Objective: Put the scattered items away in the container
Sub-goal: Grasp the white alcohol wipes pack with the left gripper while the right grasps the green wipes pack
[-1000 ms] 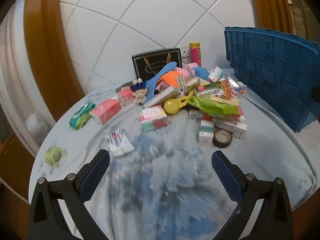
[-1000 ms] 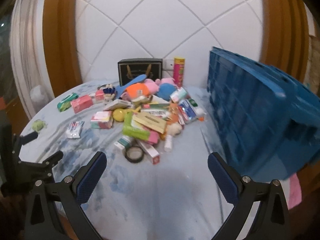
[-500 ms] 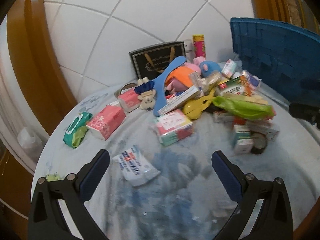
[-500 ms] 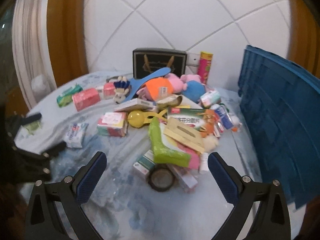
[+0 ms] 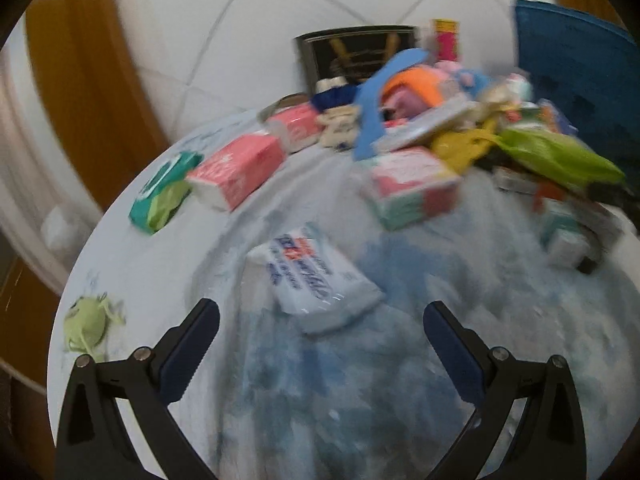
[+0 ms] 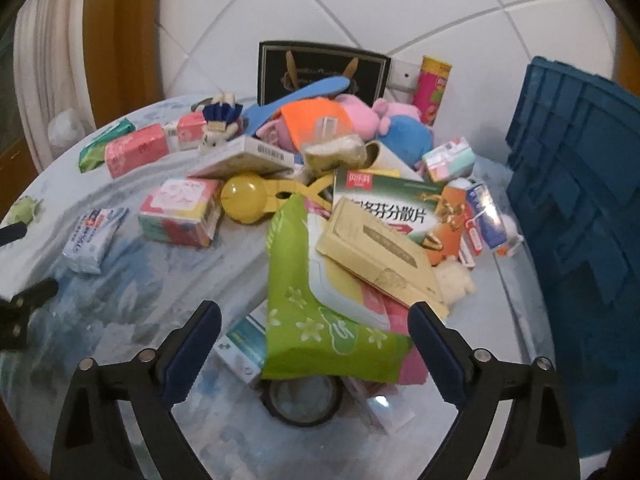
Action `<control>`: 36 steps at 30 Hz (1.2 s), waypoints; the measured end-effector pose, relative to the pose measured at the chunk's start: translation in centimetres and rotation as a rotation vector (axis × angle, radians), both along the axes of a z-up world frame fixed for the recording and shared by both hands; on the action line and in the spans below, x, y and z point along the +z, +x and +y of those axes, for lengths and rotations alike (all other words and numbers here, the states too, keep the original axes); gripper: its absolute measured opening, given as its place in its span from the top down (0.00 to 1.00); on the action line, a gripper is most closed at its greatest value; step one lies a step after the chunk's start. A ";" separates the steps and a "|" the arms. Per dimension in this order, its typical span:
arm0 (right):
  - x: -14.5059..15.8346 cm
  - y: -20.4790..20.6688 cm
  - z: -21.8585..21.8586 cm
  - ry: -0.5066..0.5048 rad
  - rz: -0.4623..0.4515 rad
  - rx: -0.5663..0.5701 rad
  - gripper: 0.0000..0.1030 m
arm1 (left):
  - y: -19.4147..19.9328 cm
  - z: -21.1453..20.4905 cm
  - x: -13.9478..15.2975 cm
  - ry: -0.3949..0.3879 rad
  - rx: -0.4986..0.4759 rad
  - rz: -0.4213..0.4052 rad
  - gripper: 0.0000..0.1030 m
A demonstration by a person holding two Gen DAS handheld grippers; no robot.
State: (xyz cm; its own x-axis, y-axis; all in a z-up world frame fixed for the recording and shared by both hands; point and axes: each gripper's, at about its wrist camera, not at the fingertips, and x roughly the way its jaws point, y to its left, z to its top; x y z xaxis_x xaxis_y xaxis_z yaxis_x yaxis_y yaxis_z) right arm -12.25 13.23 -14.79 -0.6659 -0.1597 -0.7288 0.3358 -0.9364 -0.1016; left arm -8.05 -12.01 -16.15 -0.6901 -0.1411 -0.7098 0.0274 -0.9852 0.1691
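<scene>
Clutter covers the round table (image 6: pixel 224 432), none of it yet in the blue crate (image 6: pixel 576 216) at three o'clock of the pile. The left gripper (image 5: pixel 320 334), jaws wide apart and empty, hangs near the white tissue pack (image 5: pixel 316 278); I'd drop squarely over its short sides before closing. The right gripper (image 6: pixel 314 336), likewise spread and empty, frames the green wipes pack (image 6: pixel 316 312), which should be pinched by its near end and lifted slowly, since a tan box (image 6: pixel 380 256) rests on it.
</scene>
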 end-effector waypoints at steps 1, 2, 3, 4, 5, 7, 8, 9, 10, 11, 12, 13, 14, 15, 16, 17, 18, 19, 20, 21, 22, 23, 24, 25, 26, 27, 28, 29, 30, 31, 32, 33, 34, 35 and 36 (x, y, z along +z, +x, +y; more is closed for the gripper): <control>-0.2 -0.2 0.0 0.002 -0.003 0.006 0.08 | -0.9 -0.5 -0.1 0.007 0.030 0.000 0.00; -0.2 -0.3 0.0 0.006 -0.004 0.011 0.08 | -1.7 -0.9 -0.3 0.013 0.059 -0.002 0.00; -0.3 -0.4 0.0 0.007 -0.006 0.018 0.08 | -2.5 -1.2 -0.6 0.022 0.080 -0.010 0.00; -0.4 -0.6 0.0 0.007 -0.009 0.026 0.08 | -3.5 -1.6 -1.2 0.033 0.102 -0.029 0.00; -0.5 -0.8 0.0 0.008 -0.012 0.032 0.08 | -4.5 -1.9 -1.8 0.043 0.125 -0.053 0.00; -0.8 -1.2 0.1 0.011 -0.019 0.039 0.08 | -5.9 -2.4 -2.7 0.074 0.148 -0.079 0.00; -0.8 -1.3 0.2 0.009 -0.021 0.039 0.08 | -6.6 -2.6 -3.1 0.091 0.156 -0.088 0.00; -0.8 -1.4 0.3 0.006 -0.023 0.041 0.08 | -7.2 -2.7 -3.7 0.095 0.162 -0.101 0.00; -0.8 -1.5 0.4 0.003 -0.025 0.043 0.08 | -7.9 -2.6 -4.3 0.085 0.167 -0.118 0.00; -0.9 -1.7 0.5 0.002 -0.027 0.046 0.08 | -8.4 -2.6 -4.8 0.074 0.172 -0.138 0.00; -0.9 -1.8 0.5 0.004 -0.028 0.050 0.08 | -8.5 -2.7 -5.1 0.084 0.174 -0.151 0.03; -1.0 -2.0 0.5 0.005 -0.031 0.055 0.08 | -8.6 -2.9 -5.0 0.119 0.173 -0.154 0.11; -1.1 -2.1 0.5 0.008 -0.034 0.059 0.08 | -8.6 -3.2 -5.0 0.154 0.171 -0.157 0.29; -1.2 -2.1 0.4 0.011 -0.033 0.064 0.08 | -8.6 -3.2 -4.9 0.164 0.168 -0.159 0.39; -1.3 -2.1 0.4 0.015 -0.031 0.068 0.08 | -8.6 -3.0 -4.7 0.147 0.162 -0.160 0.40; -1.4 -2.2 0.2 0.023 -0.029 0.070 0.08 | -8.6 -2.7 -4.5 0.129 0.156 -0.161 0.42; -1.6 -2.2 0.1 0.034 -0.030 0.070 0.08 | -8.5 -2.5 -4.3 0.116 0.147 -0.163 0.45; -1.8 -2.2 -0.1 0.045 -0.030 0.070 0.11 | -8.3 -2.1 -4.2 0.106 0.135 -0.166 0.45; -1.9 -2.3 0.0 0.047 -0.035 0.063 0.31 | -8.1 -1.8 -4.1 0.101 0.123 -0.168 0.45; -2.0 -2.5 0.3 0.040 -0.045 0.050 0.43 | -7.8 -1.6 -4.0 0.094 0.114 -0.165 0.45; -2.0 -2.7 0.6 0.032 -0.055 0.037 0.45 | -7.4 -1.3 -3.9 0.082 0.108 -0.161 0.45; -1.8 -2.8 1.0 0.016 -0.062 0.024 0.48 | -7.1 -1.0 -3.9 0.071 0.100 -0.156 0.45; -1.5 -2.8 1.5 -0.010 -0.067 0.013 0.55 | -6.8 -0.8 -3.8 0.061 0.091 -0.154 0.45; -1.1 -2.7 1.8 -0.025 -0.067 0.004 0.58 | -6.6 -0.8 -4.0 0.054 0.086 -0.153 0.45; -0.8 -2.6 2.0 -0.031 -0.061 -0.002 0.63 | -6.5 -0.9 -4.0 0.052 0.084 -0.149 0.45; -0.4 -2.4 2.2 -0.036 -0.055 -0.008 0.66 | -6.4 -1.0 -4.0 0.054 0.082 -0.141 0.46; -0.1 -2.3 2.3 -0.041 -0.051 -0.012 0.67 | -6.5 -1.0 -4.0 0.060 0.078 -0.133 0.47; 0.2 -2.1 2.4 -0.044 -0.049 -0.014 0.69 | -6.6 -1.1 -3.9 0.065 0.071 -0.126 0.49; 0.4 -1.9 2.5 -0.048 -0.046 -0.016 0.70 | -6.4 -1.1 -3.7 0.067 0.062 -0.115 0.49; 0.7 -1.7 2.5 -0.049 -0.044 -0.018 0.70 | -6.2 -1.2 -3.4 0.065 0.054 -0.104 0.49; 0.9 -1.4 2.5 -0.047 -0.042 -0.019 0.71 | -6.0 -1.2 -3.1 0.059 0.046 -0.094 0.50; 1.1 -1.1 2.5 -0.044 -0.040 -0.020 0.72 | -5.8 -1.3 -2.8 0.056 0.042 -0.084 0.50; 1.4 -0.8 2.4 -0.042 -0.037 -0.022 0.72 | -5.7 -1.5 -2.5 0.059 0.039 -0.077 0.50; 1.6 -0.5 2.4 -0.042 -0.033 -0.022 0.72 | -5.5 -1.7 -2.2 0.061 0.036 -0.068 0.50; 1.9 -0.2 2.3 -0.044 -0.031 -0.023 0.73 | -5.4 -1.9 -1.9 0.061 0.034 -0.061 0.50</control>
State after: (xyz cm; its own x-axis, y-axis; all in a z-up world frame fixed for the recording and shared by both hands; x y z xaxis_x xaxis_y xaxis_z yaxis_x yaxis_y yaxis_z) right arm -12.47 15.55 -12.93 -0.6472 -0.1775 -0.7414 0.3168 -0.9472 -0.0498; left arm -13.40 -13.89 -18.06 -0.6408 -0.1186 -0.7585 0.0521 -0.9924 0.1112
